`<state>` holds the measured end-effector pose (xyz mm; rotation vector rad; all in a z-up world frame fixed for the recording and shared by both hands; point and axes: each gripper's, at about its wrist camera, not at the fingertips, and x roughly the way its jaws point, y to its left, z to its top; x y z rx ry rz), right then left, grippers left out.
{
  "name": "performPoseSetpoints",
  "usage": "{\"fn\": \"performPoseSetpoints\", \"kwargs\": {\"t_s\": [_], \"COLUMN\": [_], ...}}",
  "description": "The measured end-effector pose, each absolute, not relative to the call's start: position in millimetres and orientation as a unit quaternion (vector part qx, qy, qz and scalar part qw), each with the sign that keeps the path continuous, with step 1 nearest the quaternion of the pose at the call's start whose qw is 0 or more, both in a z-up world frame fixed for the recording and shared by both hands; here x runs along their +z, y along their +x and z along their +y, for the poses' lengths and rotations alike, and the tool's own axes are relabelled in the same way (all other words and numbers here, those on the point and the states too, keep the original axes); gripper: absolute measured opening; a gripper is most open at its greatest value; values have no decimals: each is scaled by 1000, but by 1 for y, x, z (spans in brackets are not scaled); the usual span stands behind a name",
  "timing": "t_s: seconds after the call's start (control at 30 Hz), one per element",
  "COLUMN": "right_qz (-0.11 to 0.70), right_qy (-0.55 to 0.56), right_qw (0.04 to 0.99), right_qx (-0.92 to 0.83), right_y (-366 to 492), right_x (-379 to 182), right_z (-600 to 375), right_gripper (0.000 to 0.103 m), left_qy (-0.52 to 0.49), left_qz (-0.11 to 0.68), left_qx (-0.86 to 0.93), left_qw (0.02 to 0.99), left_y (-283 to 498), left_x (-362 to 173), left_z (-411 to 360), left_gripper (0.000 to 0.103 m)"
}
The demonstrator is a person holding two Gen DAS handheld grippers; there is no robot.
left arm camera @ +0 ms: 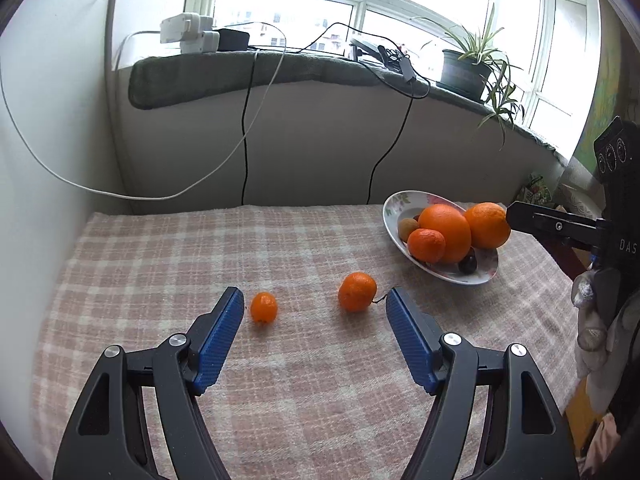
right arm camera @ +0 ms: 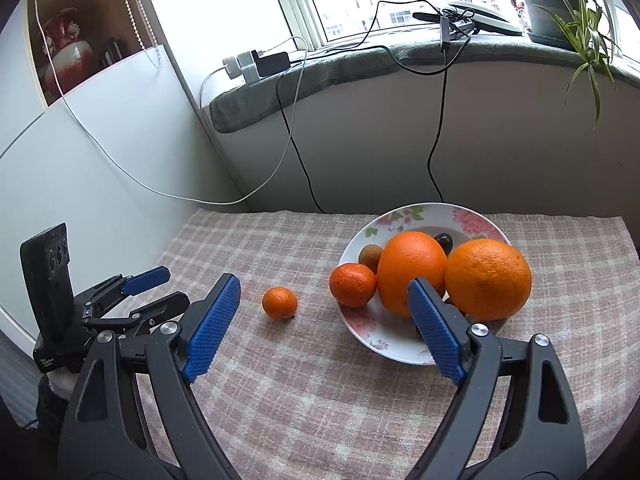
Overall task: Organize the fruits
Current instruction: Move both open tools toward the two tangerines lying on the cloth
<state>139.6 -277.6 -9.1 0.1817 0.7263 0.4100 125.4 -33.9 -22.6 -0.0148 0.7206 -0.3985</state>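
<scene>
A floral plate (left arm camera: pixel 390 210) (right arm camera: pixel 472 216) on the checked cloth holds two big oranges (left arm camera: pixel 446 232) (right arm camera: pixel 488 278), a mandarin (left arm camera: pixel 426 245) (right arm camera: pixel 353 284), a brownish fruit (left arm camera: pixel 408 229) and a dark fruit (left arm camera: pixel 467 265). Two small mandarins lie loose on the cloth: one (left arm camera: pixel 264 307) near my left finger, one (left arm camera: pixel 357 291) (right arm camera: pixel 280 303) nearer the plate. My left gripper (left arm camera: pixel 315 304) is open and empty just short of them. My right gripper (right arm camera: pixel 324 294) is open and empty, in front of the plate.
The table is covered by a pink checked cloth (left arm camera: pixel 200 248). A wall stands on the left. A padded windowsill (left arm camera: pixel 240 72) behind carries chargers, hanging cables and a potted plant (left arm camera: pixel 468 64). The table's right edge drops off past the plate.
</scene>
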Motion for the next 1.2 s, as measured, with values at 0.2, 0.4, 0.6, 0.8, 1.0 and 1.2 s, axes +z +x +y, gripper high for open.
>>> {"fn": "performPoseSetpoints", "kwargs": {"t_s": [0.2,0.4,0.6,0.8,1.0,1.2], "right_qz": [357,367,376,392,400,412], "right_qy": [83,76,58,42,32,25], "right_qw": [904,896,892,885,883,879], "right_qx": [221,238,245,248,242,237], "right_y": [137,136,136,141,146,158], "right_x": [-15,-25,-37,-54,-66,-77], "right_z": [-258,-239,-220,-205,-196,-190], "right_gripper": [88,88,85,73,71,58], "left_qy": [-6,-28,-43,-53,-53,-62], "left_qz": [370,380,387,391,393,404], "left_qx": [-180,-174,-175,-176,-180,-185], "left_qw": [911,908,904,902,900,894], "left_y": [118,121,126,131,138,150], "left_x": [-43,-55,-62,-65,-66,-71], "left_z": [-20,-7,1,4,5,4], "left_gripper": [68,64,59,54,51,46]}}
